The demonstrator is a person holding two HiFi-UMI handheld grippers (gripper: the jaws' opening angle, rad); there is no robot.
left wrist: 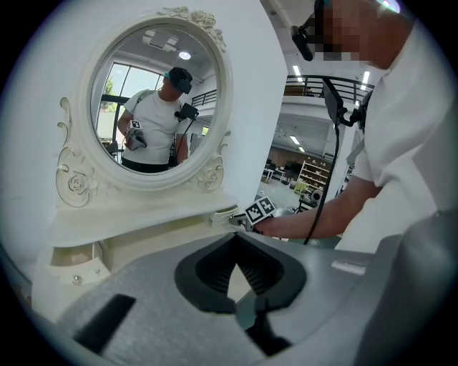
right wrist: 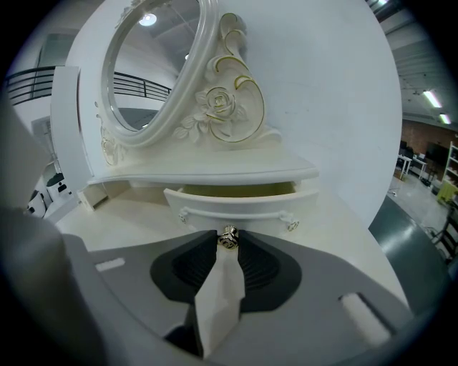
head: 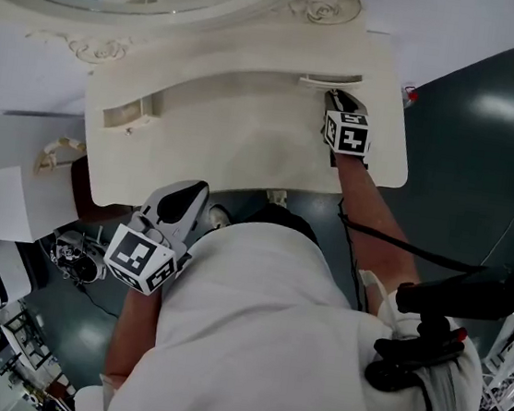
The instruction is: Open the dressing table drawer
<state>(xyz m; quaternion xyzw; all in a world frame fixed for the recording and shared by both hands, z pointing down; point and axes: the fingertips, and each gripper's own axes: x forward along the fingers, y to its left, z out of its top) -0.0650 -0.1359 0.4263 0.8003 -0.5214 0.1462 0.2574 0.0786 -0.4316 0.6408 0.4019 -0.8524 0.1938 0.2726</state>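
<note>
Pinching the small metal knob (right wrist: 228, 237) with the right gripper's (right wrist: 227, 244) fingers (right wrist: 252, 263), for a straight pull on the drawer (right wrist: 236, 205) (partly out, far right of the counter (head: 246, 143)). Holding the left gripper (left wrist: 235, 250) near, fingers (left wrist: 215, 270) shut and empty, out of the way.

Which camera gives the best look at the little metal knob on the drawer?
The right gripper view: the metal knob sits close up, pinched between the right gripper's jaws, with the part-open drawer behind. In the head view the right gripper covers it; the left gripper view shows only the distant drawer.
</note>
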